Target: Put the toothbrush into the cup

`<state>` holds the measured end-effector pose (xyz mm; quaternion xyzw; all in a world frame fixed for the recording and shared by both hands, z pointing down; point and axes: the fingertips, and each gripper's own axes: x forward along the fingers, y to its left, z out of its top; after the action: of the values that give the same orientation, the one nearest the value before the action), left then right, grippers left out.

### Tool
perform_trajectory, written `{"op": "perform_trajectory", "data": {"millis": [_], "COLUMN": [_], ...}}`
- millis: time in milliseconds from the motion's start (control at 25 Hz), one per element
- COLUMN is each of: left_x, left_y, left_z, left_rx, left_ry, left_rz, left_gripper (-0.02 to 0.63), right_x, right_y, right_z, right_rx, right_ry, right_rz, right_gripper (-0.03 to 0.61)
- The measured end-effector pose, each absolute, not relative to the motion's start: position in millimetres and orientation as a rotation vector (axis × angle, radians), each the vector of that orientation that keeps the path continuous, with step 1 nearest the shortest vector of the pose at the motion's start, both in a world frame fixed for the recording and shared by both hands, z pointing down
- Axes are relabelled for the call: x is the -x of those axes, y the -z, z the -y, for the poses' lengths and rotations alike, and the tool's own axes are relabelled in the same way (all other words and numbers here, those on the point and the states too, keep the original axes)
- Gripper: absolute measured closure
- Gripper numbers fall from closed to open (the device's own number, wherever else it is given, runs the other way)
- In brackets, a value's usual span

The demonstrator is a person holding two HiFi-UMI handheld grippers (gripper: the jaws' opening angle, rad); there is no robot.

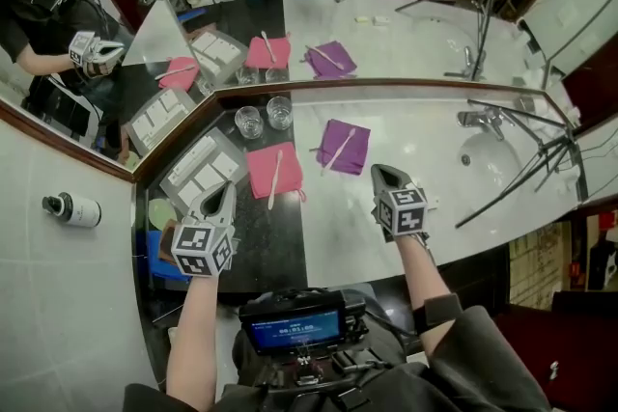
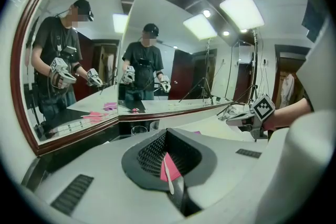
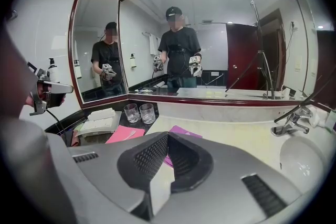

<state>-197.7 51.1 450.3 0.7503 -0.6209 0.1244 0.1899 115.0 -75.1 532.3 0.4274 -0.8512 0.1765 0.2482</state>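
The left gripper (image 1: 222, 191) was fully closed, its jaws pressed together with nothing between them, and hung above the dark part of the counter (image 1: 338, 217), pointing towards the mirror (image 1: 406, 34). The right gripper (image 1: 383, 173) was also closed down to a thin slit and held nothing; it hung over the pale stone part of the counter, well apart from the left one. Just ahead of the left gripper, and a little to its right, lay a pink cloth (image 1: 259, 171) with a white toothbrush (image 1: 275, 177) resting lengthwise on top of it. In the left gripper view that cloth and toothbrush showed beyond the closed jaws, not touched by them. Ahead of the right gripper and to its left lay a purple cloth (image 1: 355, 154) with a second toothbrush (image 1: 338, 151) lying slantwise across it. Farther back, near the foot of the mirror, two clear glass cups (image 1: 248, 121) stood upright side by side, both without a toothbrush in them and apart from the two cloths. To the left of the pink cloth sat a grey tray (image 1: 172, 178) carrying white folded items. Off to the right were the faucet (image 1: 478, 120) and the sink (image 1: 483, 154), with dark tripod legs (image 1: 512, 183) reaching across them.
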Motion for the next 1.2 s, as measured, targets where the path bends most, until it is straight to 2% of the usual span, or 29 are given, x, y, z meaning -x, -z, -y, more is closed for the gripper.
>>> {"op": "perform_trajectory", "data": {"millis": [640,800,1200], "left_x": [185,182,166], "left_y": [-461,-466,-483], "left_z": [-51,-51,-40], "left_rx": [-2.119,-2.110,-2.099], "left_ry": [-0.368,-0.376,-0.412], "left_rz": [1.715,1.708,1.668], "left_gripper": [0.614,0.614,0.614], "right_x": [-106,-97,-89], "right_y": [-540,-545,-576], "right_z": [84,89,108], "right_rx": [-1.053,-0.944,-0.674], "right_ry": [-0.347,-0.248,0.064], "right_rz": [2.300,2.277,2.173], "right_gripper": [0.555,0.554,0.505]}}
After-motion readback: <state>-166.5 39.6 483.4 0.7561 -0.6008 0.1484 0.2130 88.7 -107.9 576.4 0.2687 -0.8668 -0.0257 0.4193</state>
